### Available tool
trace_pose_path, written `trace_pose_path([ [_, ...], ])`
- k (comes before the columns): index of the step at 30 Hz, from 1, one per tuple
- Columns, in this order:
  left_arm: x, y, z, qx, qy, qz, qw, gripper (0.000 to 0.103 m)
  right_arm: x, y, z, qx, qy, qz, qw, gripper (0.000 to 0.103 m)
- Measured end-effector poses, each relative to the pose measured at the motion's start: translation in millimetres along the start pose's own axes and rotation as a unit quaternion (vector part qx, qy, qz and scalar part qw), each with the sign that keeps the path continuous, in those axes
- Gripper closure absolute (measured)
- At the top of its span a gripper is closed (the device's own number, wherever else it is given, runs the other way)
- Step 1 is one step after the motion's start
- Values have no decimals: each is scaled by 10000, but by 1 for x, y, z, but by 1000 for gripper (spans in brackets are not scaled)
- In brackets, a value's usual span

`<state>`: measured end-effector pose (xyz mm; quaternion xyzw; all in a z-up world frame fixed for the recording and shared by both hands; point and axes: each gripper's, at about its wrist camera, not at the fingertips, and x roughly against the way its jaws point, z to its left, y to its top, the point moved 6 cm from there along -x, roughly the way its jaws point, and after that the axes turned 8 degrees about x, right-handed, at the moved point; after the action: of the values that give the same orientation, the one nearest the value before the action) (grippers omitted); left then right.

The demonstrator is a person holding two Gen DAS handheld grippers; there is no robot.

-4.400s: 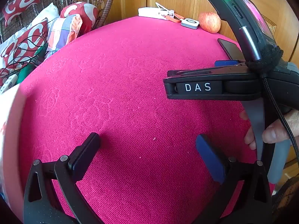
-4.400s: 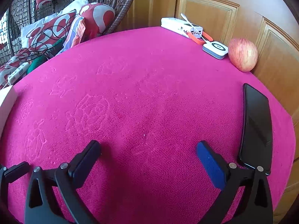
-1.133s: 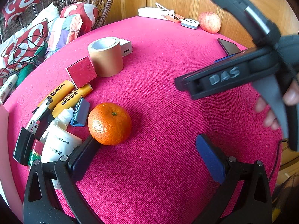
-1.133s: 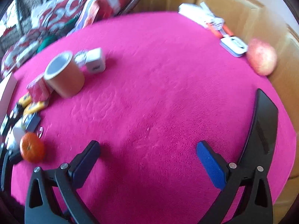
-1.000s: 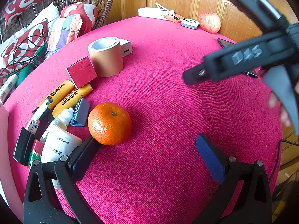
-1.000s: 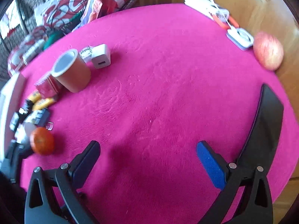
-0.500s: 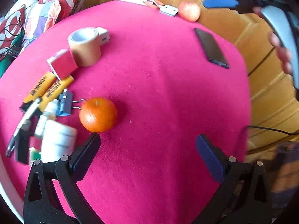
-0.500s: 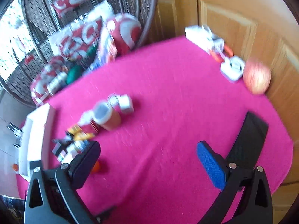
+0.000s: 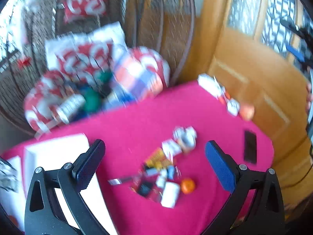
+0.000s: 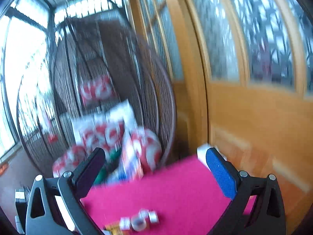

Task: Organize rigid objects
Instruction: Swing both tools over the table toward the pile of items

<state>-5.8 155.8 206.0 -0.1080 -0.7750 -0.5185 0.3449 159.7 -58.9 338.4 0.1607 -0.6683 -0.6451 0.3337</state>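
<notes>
Here both views are smeared by motion blur, so small detail is hard to read. From the left wrist, the left gripper (image 9: 154, 162) shows at the bottom of the frame with its jaws spread wide and nothing between them, one black pad at lower left and one blue pad at lower right. Beyond them, in the lower centre, a heap of small rigid objects (image 9: 158, 178) lies on the pink tablecloth (image 9: 137, 121): an orange (image 9: 187, 185) at the heap's right edge, a white bottle (image 9: 170, 193) just beside it on the left, yellow tubes (image 9: 156, 157) above, and a blurred pale lump, perhaps a tape roll (image 9: 184, 137), further up. A black phone (image 9: 250, 146) lies well apart at centre right, near the cloth's edge. An apple (image 9: 246, 112) and a small white device (image 9: 233, 106) sit at the far right edge of the cloth, by the wooden door (image 9: 254, 68). A white tray (image 9: 56, 152) fills the lower left, partly behind the black pad. Red and white cushions (image 9: 84, 62) pile in the wicker chair (image 9: 156, 19) at upper left. From the right wrist, the right gripper (image 10: 155, 170) likewise has its jaws released and bare, pointing up toward the chair and door; only the far part of the cloth shows at the bottom, with the blurred lump and a yellow scrap at the lower edge.
</notes>
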Motion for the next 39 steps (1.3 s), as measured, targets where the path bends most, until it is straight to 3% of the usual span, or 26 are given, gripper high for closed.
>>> trace_pose_path([
  [3, 20, 32, 1, -140, 448, -462, 9978, 0, -9, 11, 3, -128, 56, 96, 9999, 0],
  [7, 10, 39, -2, -405, 1422, -15, 9890, 0, -36, -21, 16, -360, 663, 908, 9930, 0],
  [14, 20, 26, -2, -161, 1682, 17, 9856, 0, -22, -26, 38, -43, 733, 593, 9955, 0],
  [17, 24, 26, 5, 61, 2116, -19, 9773, 0, -27, -24, 44, -23, 780, 700, 9945, 0],
  [20, 24, 25, 9, 353, 1868, -2, 9818, 0, -26, -29, 45, -99, 860, 714, 9937, 0],
  [29, 10, 7, 15, 620, 1749, 561, 9810, 0, -22, -49, 61, 153, 1031, 872, 9907, 0],
  [33, -1, -7, 14, 638, 1728, 861, 9791, 0, -28, -71, 79, 33, 1380, 1358, 9811, 0],
  [39, -10, -23, 14, 582, 1825, 1078, 9755, 0, -28, -88, 82, 72, 1479, 1656, 9750, 0],
])
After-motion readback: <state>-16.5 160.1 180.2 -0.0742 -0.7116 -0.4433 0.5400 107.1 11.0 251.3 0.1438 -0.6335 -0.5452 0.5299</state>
